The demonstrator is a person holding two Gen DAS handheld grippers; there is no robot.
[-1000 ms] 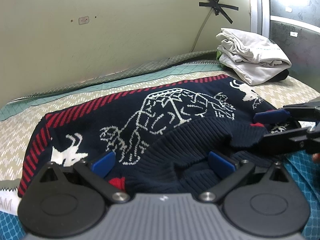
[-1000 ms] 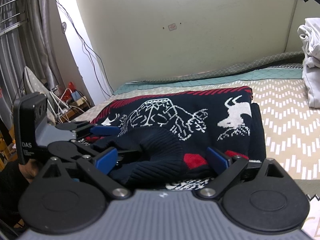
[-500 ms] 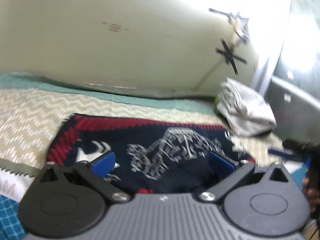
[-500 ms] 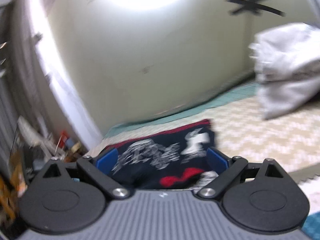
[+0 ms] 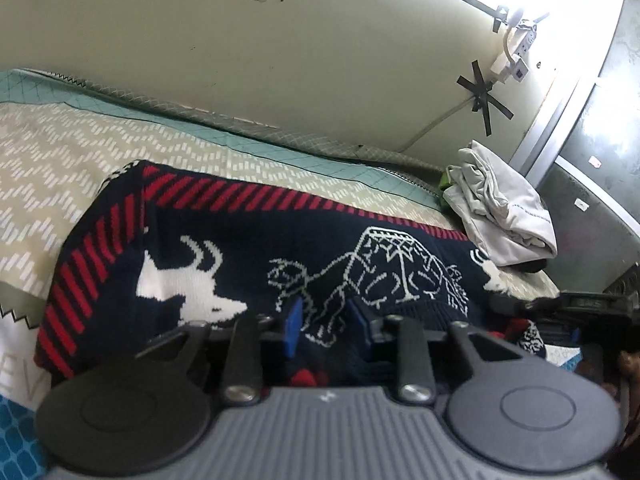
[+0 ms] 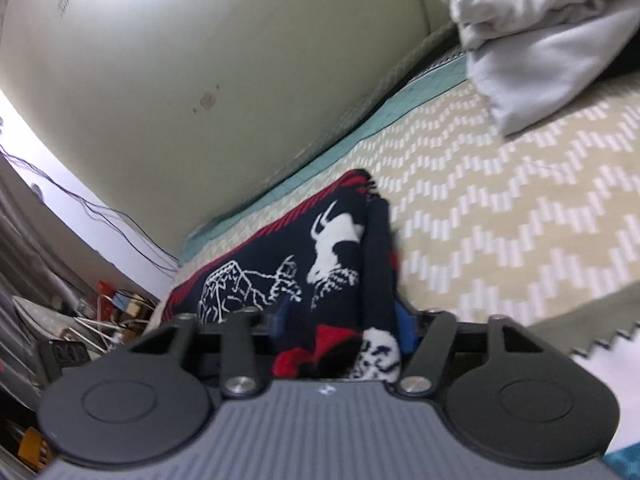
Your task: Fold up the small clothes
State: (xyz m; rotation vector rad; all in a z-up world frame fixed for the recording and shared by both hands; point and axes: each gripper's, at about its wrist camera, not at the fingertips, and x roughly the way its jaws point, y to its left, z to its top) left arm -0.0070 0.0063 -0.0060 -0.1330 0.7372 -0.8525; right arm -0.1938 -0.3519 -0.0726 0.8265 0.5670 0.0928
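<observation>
A navy knitted sweater [image 5: 248,256] with red stripes and white animal figures lies on the patterned bed cover; it also shows in the right wrist view [image 6: 280,276]. My left gripper [image 5: 326,330] is shut on the sweater's near edge, with its blue pads pinching the knit. My right gripper [image 6: 340,324] is shut on the sweater's near right edge, with bunched navy, red and white fabric between its pads. In the left wrist view the right gripper [image 5: 576,308] sits at the far right by the sweater's corner.
A pile of folded white clothes [image 5: 500,212] lies at the back right of the bed, also seen in the right wrist view [image 6: 540,32]. The wall [image 5: 280,60] runs behind the bed. Cables and clutter [image 6: 100,312] lie off the bed's left side.
Both grippers were open a second ago and have closed on the sweater's near edge. Both cameras have swung and tilted, with the right view now rolled.
</observation>
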